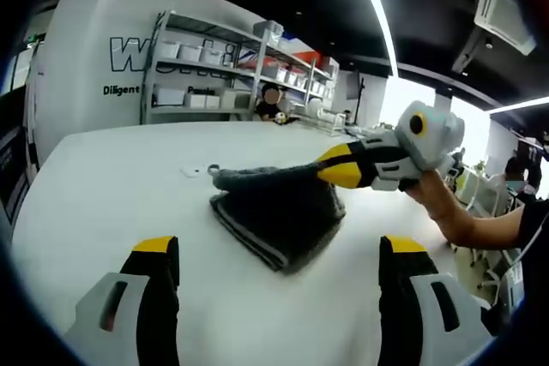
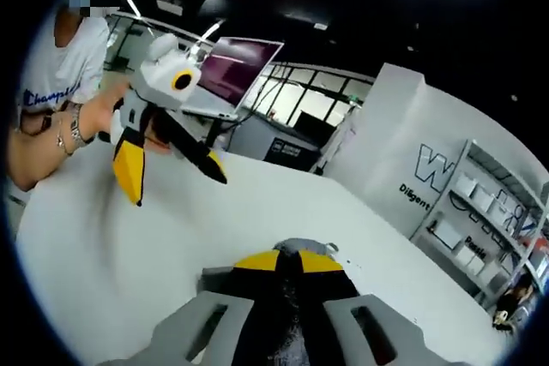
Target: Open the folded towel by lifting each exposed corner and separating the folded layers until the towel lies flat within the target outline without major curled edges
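Note:
A dark grey folded towel (image 1: 276,219) lies in the middle of the white table (image 1: 111,203). From the right, my right gripper (image 1: 330,173) reaches in, shut on the towel's top layer and holding that layer up off the stack. In the right gripper view the same right gripper (image 2: 288,263) has its yellow tips closed on dark towel cloth (image 2: 292,319). My left gripper (image 1: 279,250) stands wide open just short of the towel, with nothing between its jaws. It also shows as the left gripper (image 2: 174,179), held in the air with jaws spread.
A small white tag and a ring (image 1: 199,170) lie on the table behind the towel. Shelving (image 1: 232,66) with boxes stands far back. A person in a white shirt (image 2: 64,66) is at the table's side, near an open laptop (image 2: 232,75).

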### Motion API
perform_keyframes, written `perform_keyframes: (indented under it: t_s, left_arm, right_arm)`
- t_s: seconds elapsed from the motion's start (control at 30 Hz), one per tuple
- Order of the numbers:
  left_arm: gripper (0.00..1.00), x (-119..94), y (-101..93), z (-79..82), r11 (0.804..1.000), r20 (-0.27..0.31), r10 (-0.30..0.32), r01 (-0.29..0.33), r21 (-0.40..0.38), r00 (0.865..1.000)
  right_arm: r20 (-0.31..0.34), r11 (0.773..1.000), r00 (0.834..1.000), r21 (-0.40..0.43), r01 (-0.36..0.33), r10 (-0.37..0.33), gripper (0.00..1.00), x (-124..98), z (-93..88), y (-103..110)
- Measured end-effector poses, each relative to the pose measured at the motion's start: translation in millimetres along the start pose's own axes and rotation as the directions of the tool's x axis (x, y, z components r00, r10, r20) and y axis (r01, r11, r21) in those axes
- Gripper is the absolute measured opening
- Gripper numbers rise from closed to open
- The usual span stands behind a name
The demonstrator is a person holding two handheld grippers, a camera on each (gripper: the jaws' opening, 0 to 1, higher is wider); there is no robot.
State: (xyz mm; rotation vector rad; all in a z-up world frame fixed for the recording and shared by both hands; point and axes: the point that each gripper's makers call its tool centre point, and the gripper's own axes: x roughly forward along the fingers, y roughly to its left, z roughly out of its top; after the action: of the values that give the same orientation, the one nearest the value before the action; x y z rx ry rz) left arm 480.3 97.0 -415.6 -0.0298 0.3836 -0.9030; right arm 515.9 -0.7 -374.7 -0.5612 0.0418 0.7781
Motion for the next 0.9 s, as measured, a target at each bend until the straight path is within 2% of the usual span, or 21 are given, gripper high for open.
perform_keyframes:
  t_s: [0.37, 0.7, 0.9]
  left_arm:
    - [0.95, -0.4, 1.2, 1.1, 1.0, -0.006, 0.001, -0.001, 0.015, 1.0]
    - [0.96, 0.4, 2.1, 4.9, 0.999, -0.008, -0.007, 0.007, 0.037, 1.0]
    - [0.96, 1.3, 3.0, 5.4, 0.999, -0.014, -0.009, 0.009, 0.042, 1.0]
  right_arm:
    - [0.043, 0.989, 0.99, 0.072, 0.131, -0.134, 0.02, -39.2, 1.6, -40.8]
    - [0.058, 0.948, 0.955, 0.153, 0.28, -0.292, 0.02, -83.9, -10.2, -79.4]
    - [0.05, 0.924, 0.936, 0.188, 0.334, -0.349, 0.02, -104.5, -23.4, -95.4]
